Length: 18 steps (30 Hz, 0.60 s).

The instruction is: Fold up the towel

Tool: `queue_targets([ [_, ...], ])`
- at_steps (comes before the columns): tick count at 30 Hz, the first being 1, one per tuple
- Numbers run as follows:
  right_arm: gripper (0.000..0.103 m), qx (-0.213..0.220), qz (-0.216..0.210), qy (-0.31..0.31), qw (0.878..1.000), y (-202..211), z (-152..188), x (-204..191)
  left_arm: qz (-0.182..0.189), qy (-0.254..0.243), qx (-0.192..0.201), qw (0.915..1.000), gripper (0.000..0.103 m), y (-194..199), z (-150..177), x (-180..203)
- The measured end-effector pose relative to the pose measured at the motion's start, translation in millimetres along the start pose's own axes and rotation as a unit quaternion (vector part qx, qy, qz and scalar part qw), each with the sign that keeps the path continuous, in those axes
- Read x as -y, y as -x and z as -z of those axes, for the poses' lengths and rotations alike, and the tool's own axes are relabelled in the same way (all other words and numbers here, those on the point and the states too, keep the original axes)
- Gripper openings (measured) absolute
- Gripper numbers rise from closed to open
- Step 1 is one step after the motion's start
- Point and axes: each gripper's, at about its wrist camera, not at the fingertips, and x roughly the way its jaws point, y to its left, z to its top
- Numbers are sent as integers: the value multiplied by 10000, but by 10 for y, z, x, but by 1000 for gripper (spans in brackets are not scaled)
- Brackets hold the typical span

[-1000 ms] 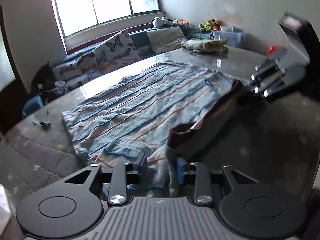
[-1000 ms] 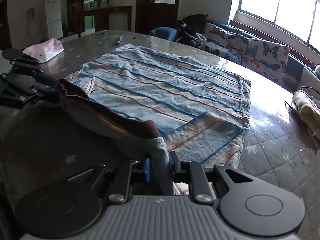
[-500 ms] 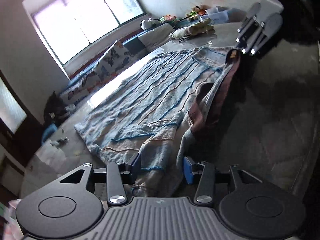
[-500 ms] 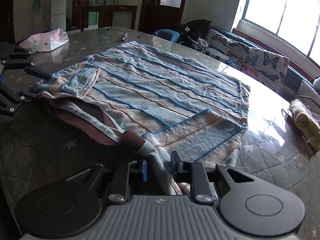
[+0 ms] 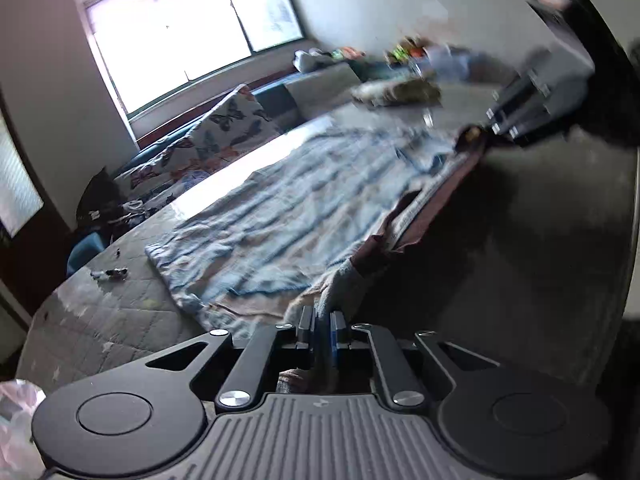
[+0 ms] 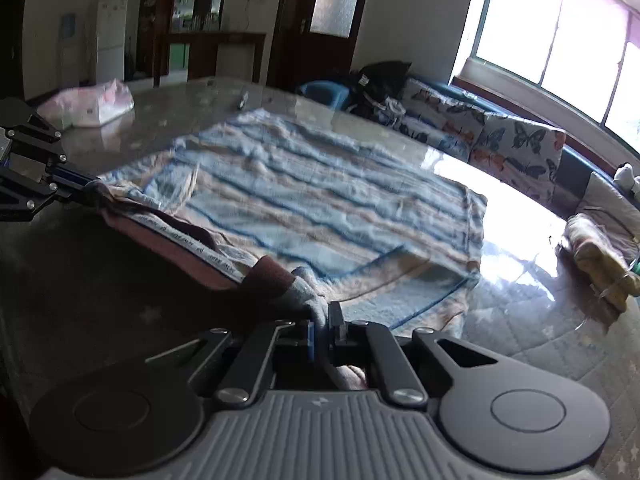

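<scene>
A blue and beige striped towel (image 5: 304,200) lies spread on the glass-topped table (image 5: 120,320). Its near edge, with a dark red-brown band (image 5: 432,216), is lifted off the table and stretched between my two grippers. My left gripper (image 5: 321,318) is shut on one near corner. The right gripper (image 5: 502,128) shows blurred at the far end of that edge. In the right wrist view the right gripper (image 6: 322,322) is shut on the other corner of the towel (image 6: 320,200), and the left gripper (image 6: 86,186) pinches the cloth at the left.
A folded yellowish cloth (image 6: 600,256) sits on the table's far right. A pink-white plastic bag (image 6: 92,104) and a small pen-like object (image 6: 243,100) lie beyond the towel. A sofa with butterfly cushions (image 6: 516,148) runs under the window. The table rim (image 5: 634,240) is close.
My left gripper's fingers have closed from a wide gap onto the towel corner. The right gripper has tightened on its corner. The lifted edge between them is now pulled straighter.
</scene>
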Motion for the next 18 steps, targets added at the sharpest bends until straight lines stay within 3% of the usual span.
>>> queue_targets([
  [5,3,239,12,98,9997,284,-103,-69,73,252,239,9994,6,319,-82,-106],
  [11,3,319,-134,260,9991,828,-97,-300,204,196,344,9990,6,865,-74,-15],
  [14,3,299,-153,255,9991,808,-182,-247,180,185,362,9990,6,1005,-85,8],
  [18,3,266,-162,227,9993,714,-322,-134,90,37,330,9994,6,876,-181,-52],
])
